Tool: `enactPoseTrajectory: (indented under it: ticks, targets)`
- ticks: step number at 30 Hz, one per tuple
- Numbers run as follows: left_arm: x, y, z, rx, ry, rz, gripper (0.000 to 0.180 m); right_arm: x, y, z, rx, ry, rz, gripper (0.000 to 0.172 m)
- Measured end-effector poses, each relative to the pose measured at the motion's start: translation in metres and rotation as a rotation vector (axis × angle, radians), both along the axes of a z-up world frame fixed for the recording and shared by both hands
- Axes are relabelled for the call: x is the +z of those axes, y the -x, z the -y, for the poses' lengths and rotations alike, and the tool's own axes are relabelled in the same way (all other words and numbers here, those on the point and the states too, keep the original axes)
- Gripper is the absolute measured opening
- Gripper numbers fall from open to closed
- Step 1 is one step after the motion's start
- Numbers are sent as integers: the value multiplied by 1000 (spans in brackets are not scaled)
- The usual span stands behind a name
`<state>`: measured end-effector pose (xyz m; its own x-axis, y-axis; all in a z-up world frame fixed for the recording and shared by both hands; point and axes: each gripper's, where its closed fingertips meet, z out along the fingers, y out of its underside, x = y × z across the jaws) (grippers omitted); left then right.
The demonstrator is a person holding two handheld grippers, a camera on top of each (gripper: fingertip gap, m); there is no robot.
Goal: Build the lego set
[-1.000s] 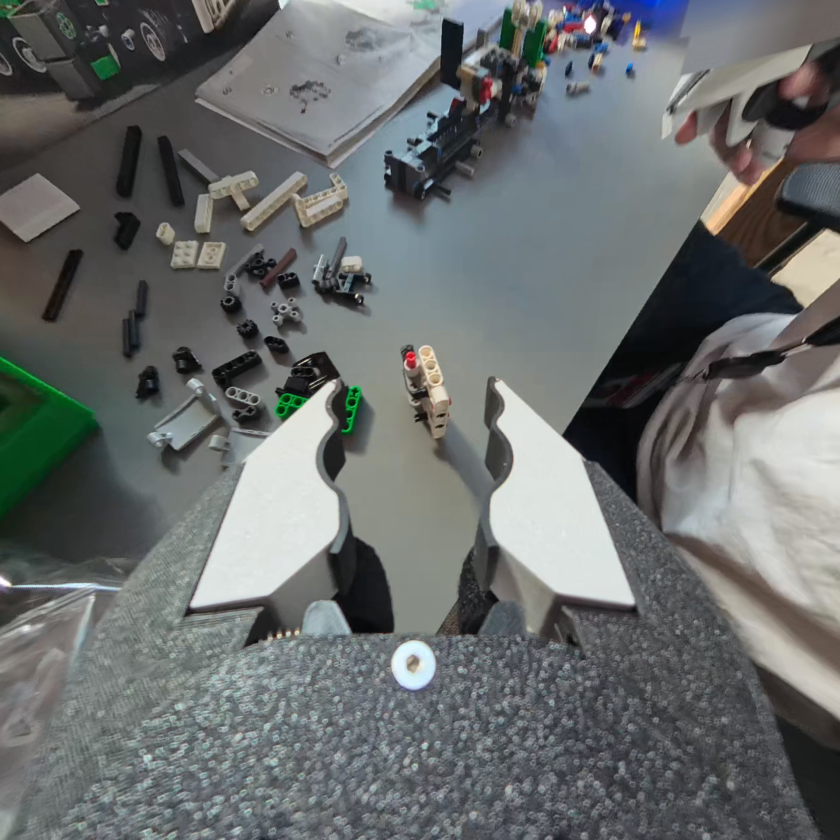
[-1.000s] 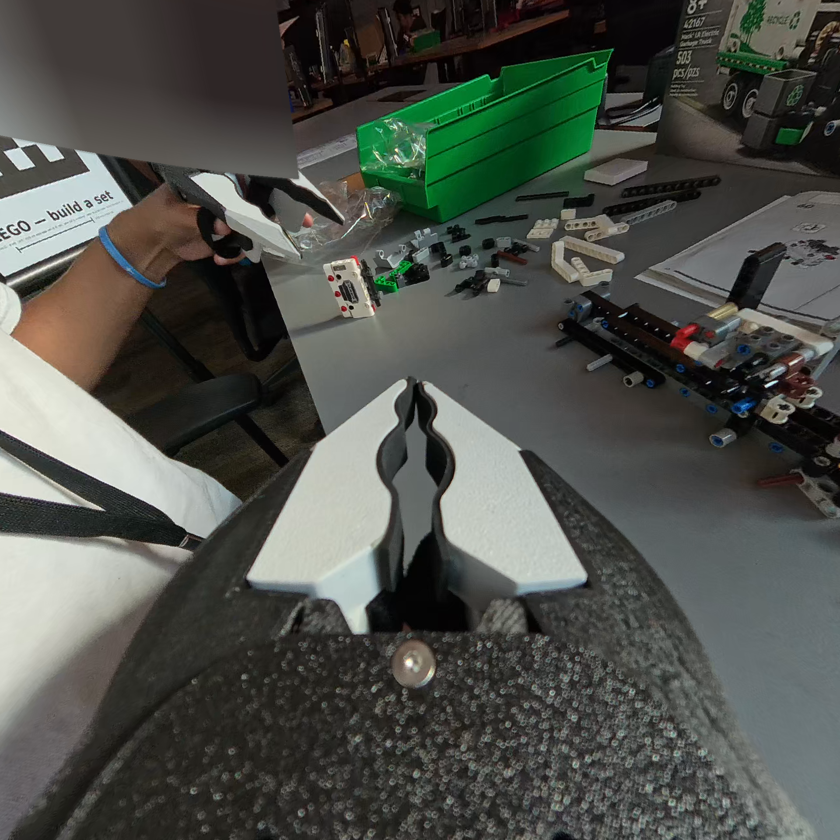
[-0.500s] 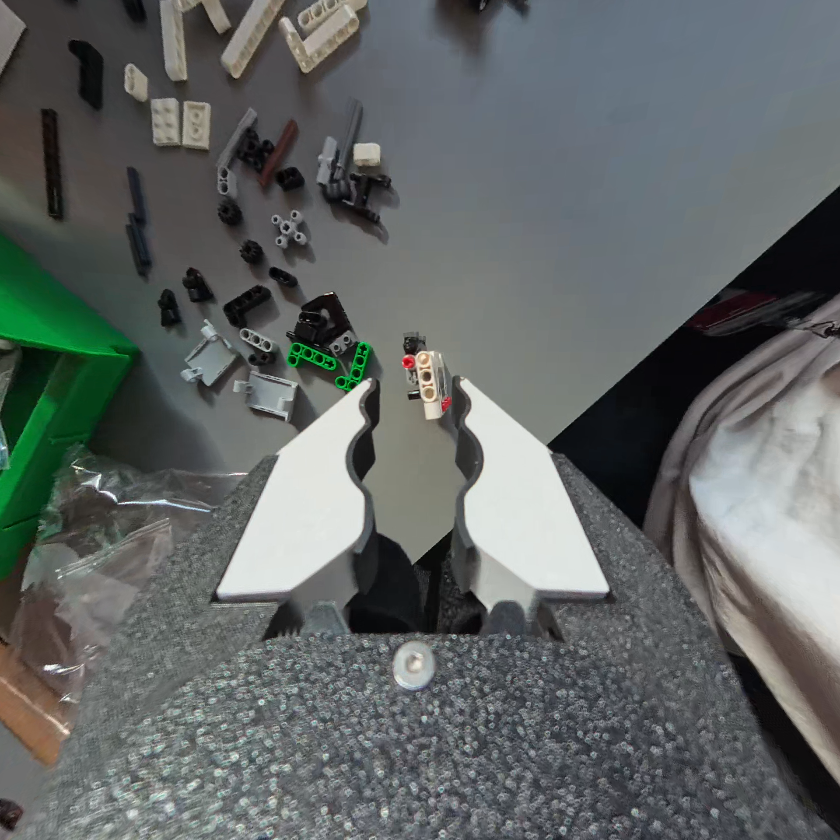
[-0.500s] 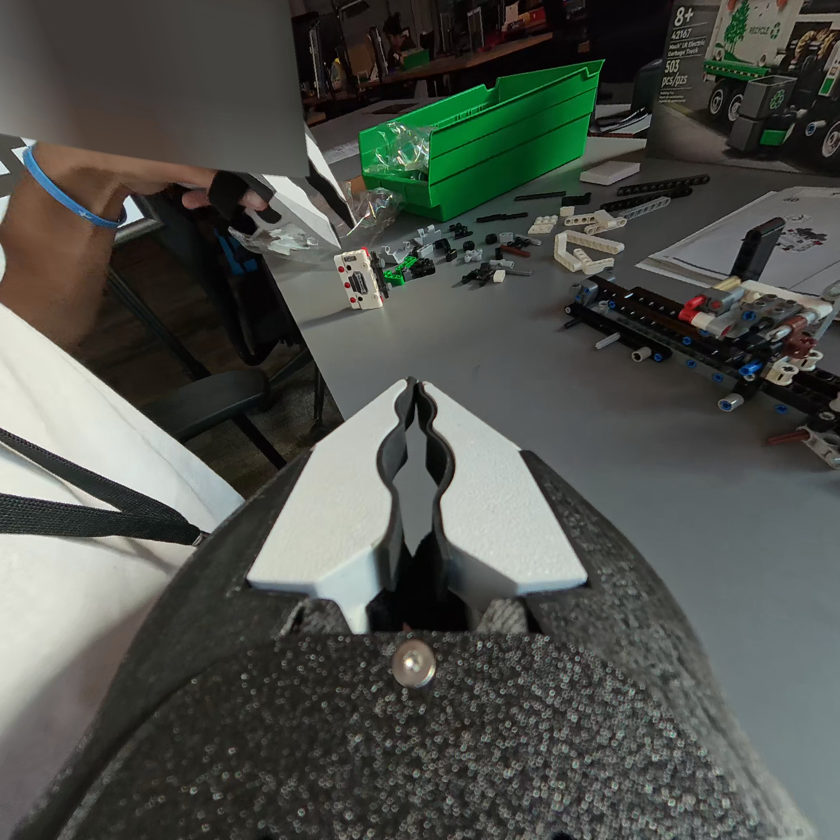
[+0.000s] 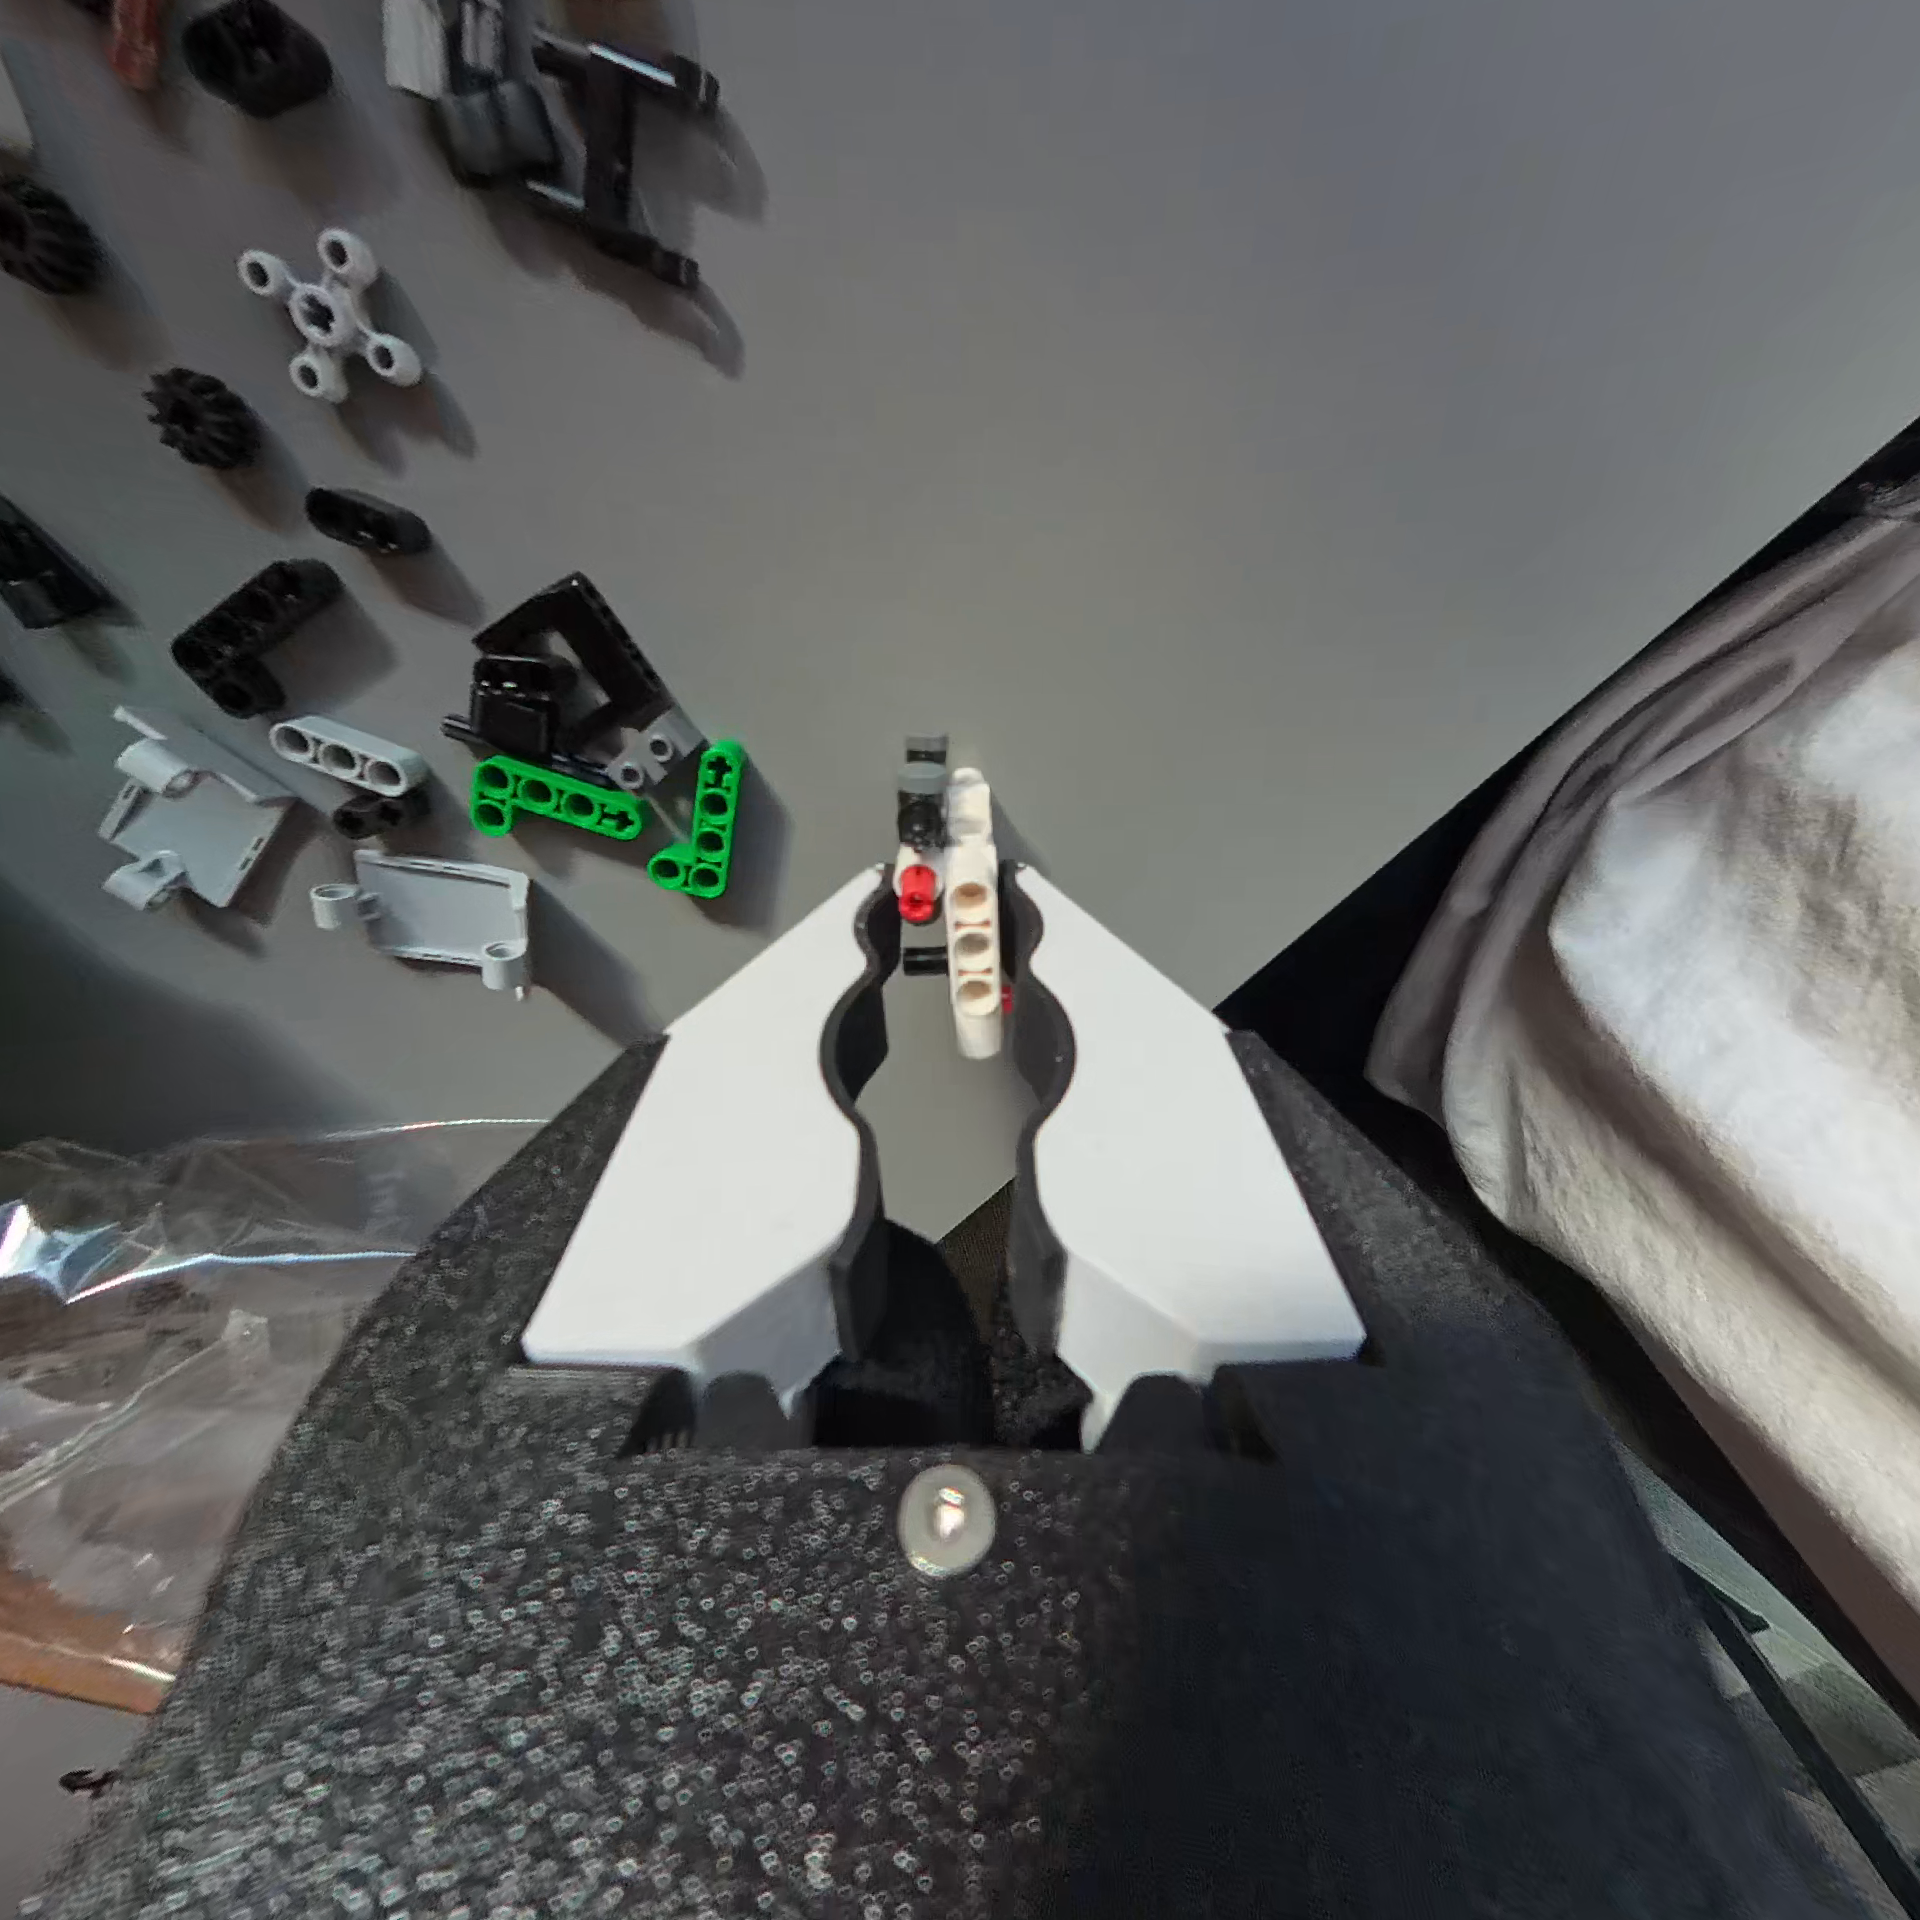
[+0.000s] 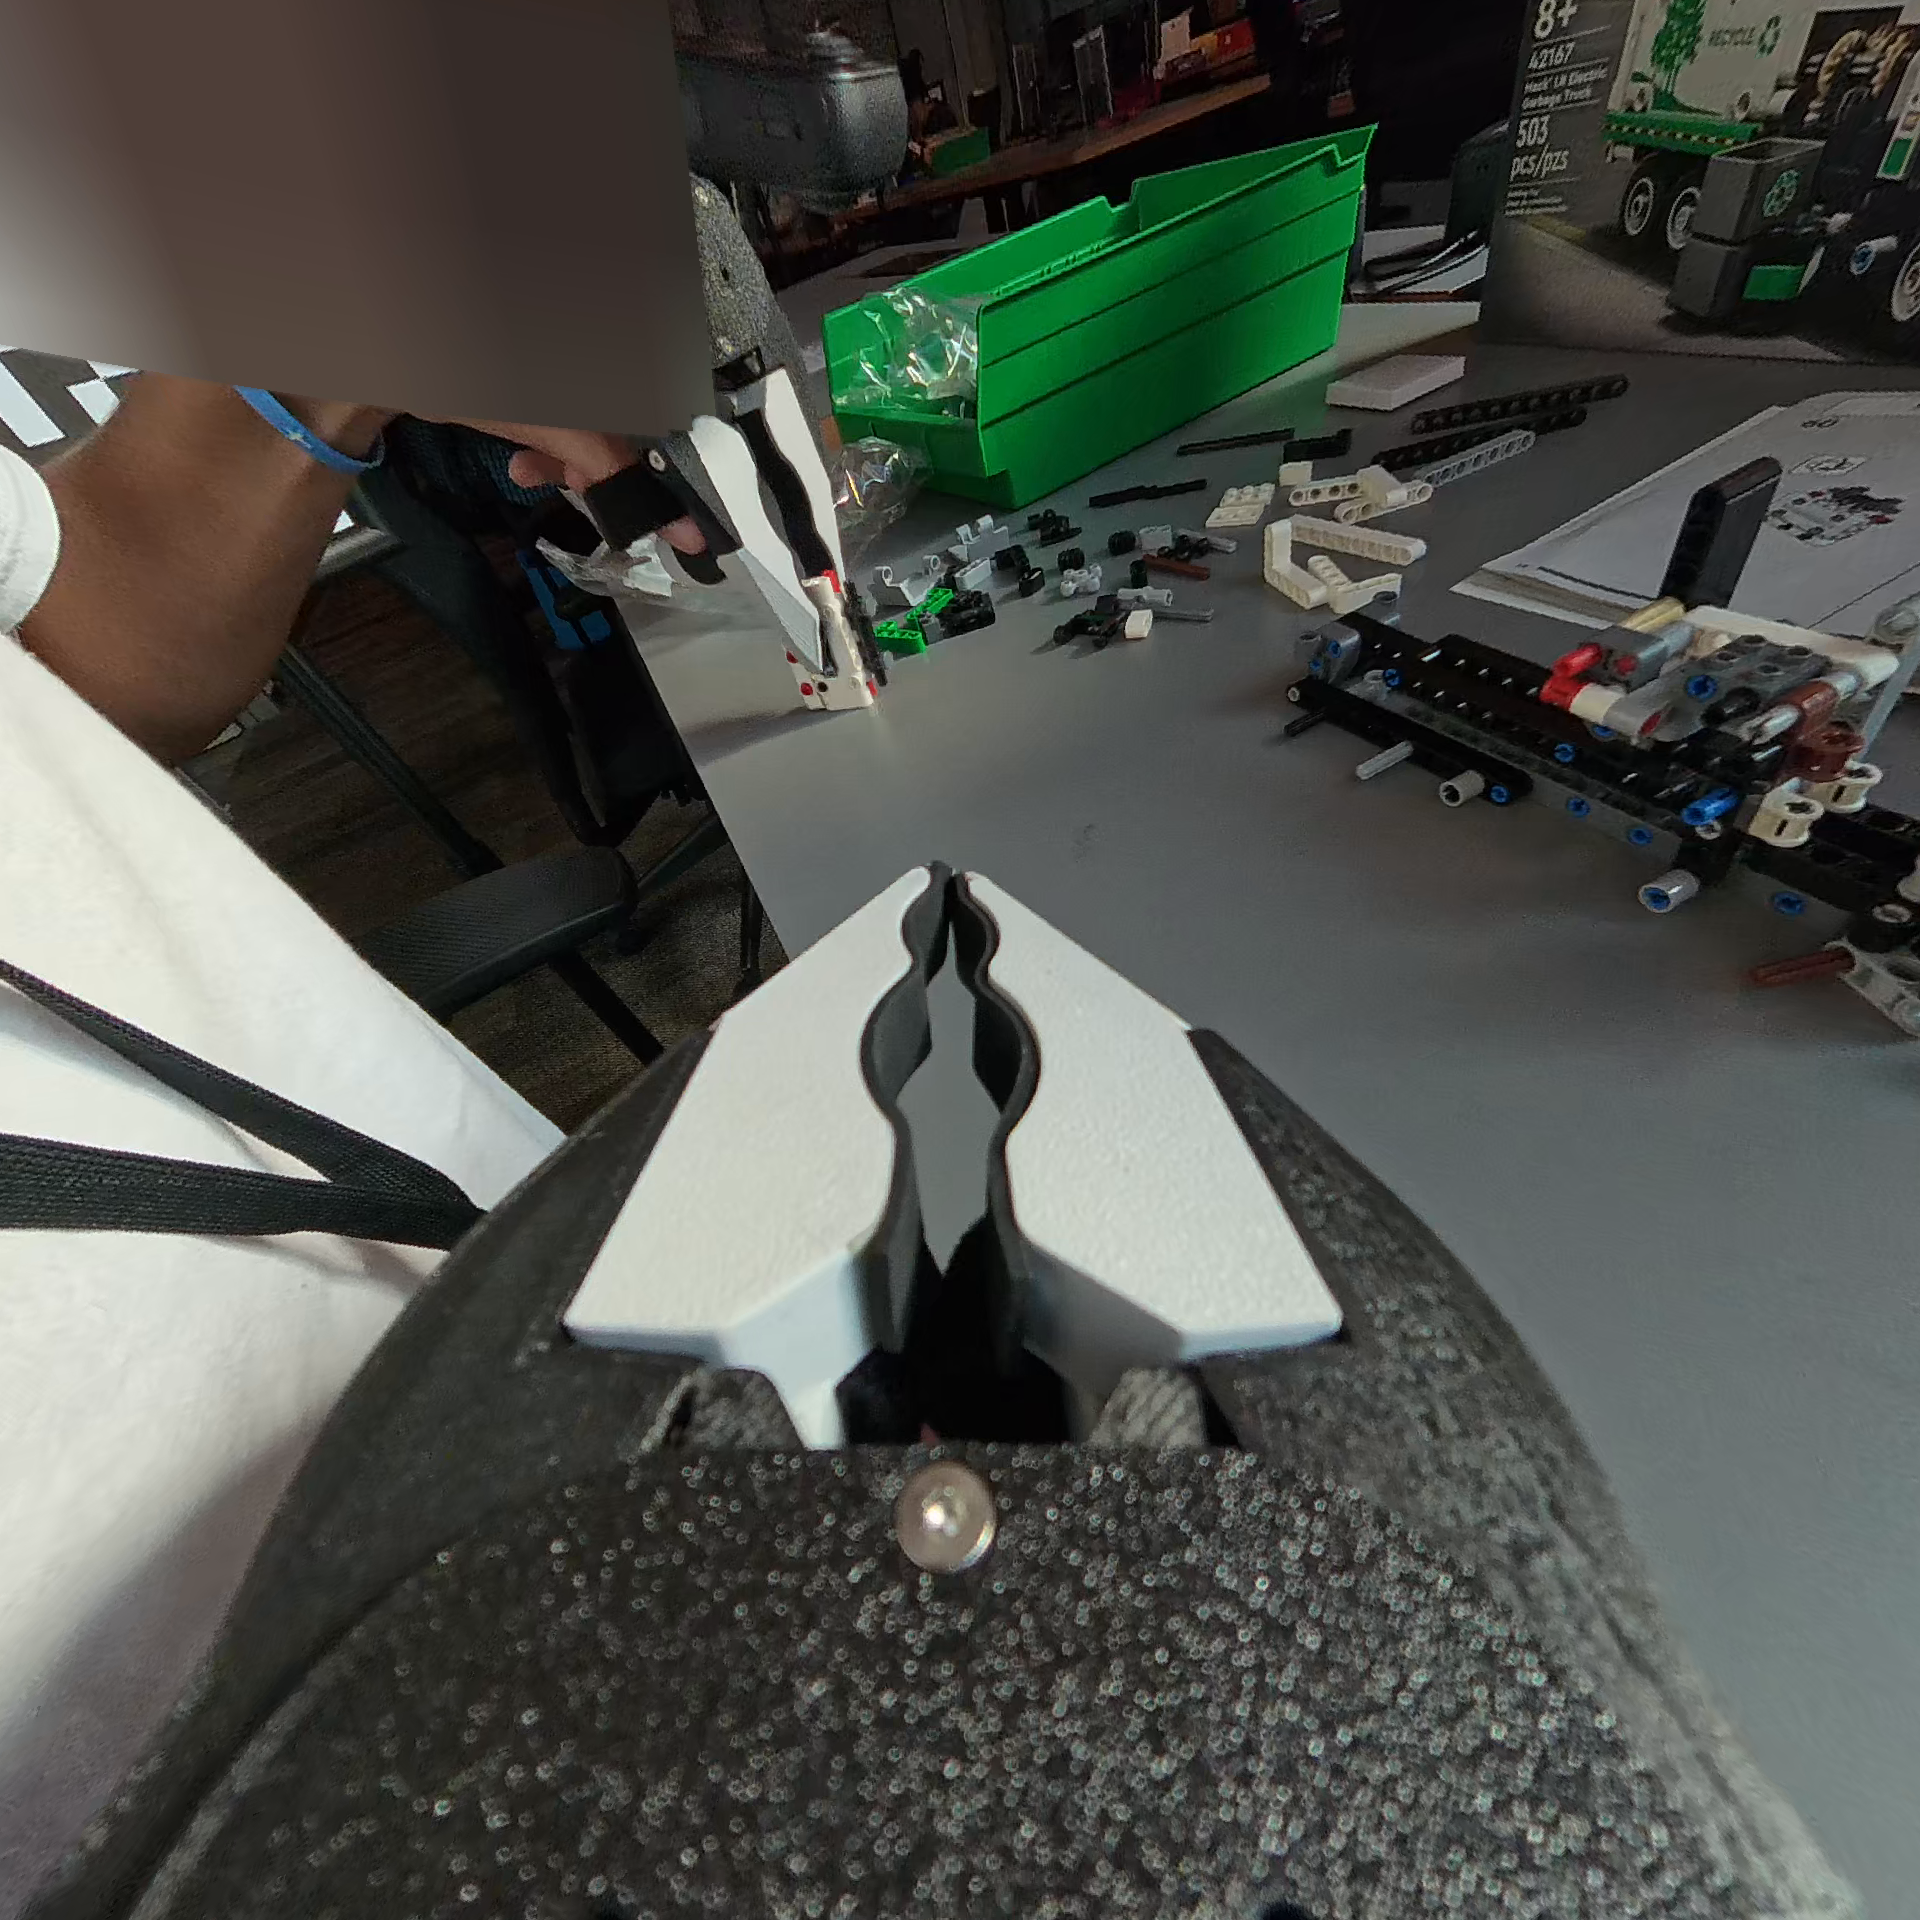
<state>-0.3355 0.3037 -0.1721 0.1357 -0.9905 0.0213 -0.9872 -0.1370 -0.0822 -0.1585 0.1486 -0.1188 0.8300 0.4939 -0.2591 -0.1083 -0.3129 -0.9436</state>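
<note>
My left gripper [image 5: 954, 894] points down at the grey table [image 5: 1247, 416], near its front edge. Its fingers are closed on a small white brick assembly [image 5: 974, 935] with red pins. The left pad meets the red pin and the right pad meets the white beam. The right wrist view shows the same assembly [image 6: 836, 681] resting on the table with the left gripper [image 6: 821, 613] clamped on its top. My right gripper [image 6: 948, 873] hovers over the table's near edge, shut, with nothing between its pads.
Two green L-beams [image 5: 551, 805], grey panels [image 5: 436, 914] and black parts lie left of the assembly. A plastic bag [image 5: 156, 1299] lies nearer. A green bin [image 6: 1122, 301], a part-built black chassis [image 6: 1662, 707], a booklet [image 6: 1662, 540] and a box [image 6: 1714, 156] lie farther off. There is about 25 cm between the tips of the two grippers.
My left gripper came down onto the white assembly and its fingers narrowed from wide open until they closed on it. My right gripper stayed shut and barely moved.
</note>
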Motion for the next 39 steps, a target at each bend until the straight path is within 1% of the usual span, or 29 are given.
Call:
enactPoseTrajectory:
  ticks: [1,3,4,5,7,9,11,12,13,14,16,18,20,21,23,26,28,30,32,35,37,39]
  targets:
    - [-2,1,0,-5,0,-6,14,0,0,0,-2,-1,2,0]
    - [0,-1,-2,3,1,19,14,0,-1,-1,-4,-1,8,0]
    - [4,-6,-3,14,10,65,14,0,-1,-2,-6,-2,12,0]
    - [11,-17,0,28,51,147,15,-1,-2,-3,-11,-5,21,0]
    - [35,-50,12,83,220,392,15,0,-6,-6,-31,-26,65,0]
    - [58,-86,27,128,452,619,15,7,-13,-11,-63,-89,129,0]
    - [74,-120,44,112,661,788,15,14,-21,-16,-98,-133,201,0]
    - [79,-138,52,89,720,869,15,16,-28,-20,-133,-153,239,0]
    - [81,-154,60,50,758,932,15,18,-37,-25,-180,-171,282,0]
    - [82,-170,66,3,756,996,15,19,-45,-28,-227,-188,328,0]
    - [79,-199,73,-91,657,1103,14,17,-63,-34,-344,-192,419,0]
    - [73,-219,85,-226,548,1159,15,8,-75,-38,-419,-136,474,0]
    - [66,-236,86,-306,400,1189,15,4,-80,-40,-481,-105,458,0]
    - [64,-243,86,-322,354,1202,15,3,-81,-42,-501,-93,433,0]
    - [64,-252,81,-307,303,1212,15,5,-83,-43,-548,-88,415,3]
    - [70,-254,78,-326,315,1244,14,10,-83,-45,-586,-119,427,4]
    - [73,-251,76,-312,345,1262,14,12,-82,-46,-614,-130,468,4]
    - [73,-247,75,-290,395,1270,14,13,-84,-46,-661,-148,553,4]
    - [73,-242,74,-265,442,1265,15,17,-84,-45,-716,-176,688,5]
    - [77,-238,69,-231,460,1295,15,23,-82,-46,-802,-214,869,5]
    - [78,-238,67,-210,502,1297,14,27,-77,-48,-849,-231,927,6]
    - [79,-239,67,-181,559,1298,15,29,-72,-52,-875,-240,903,9]
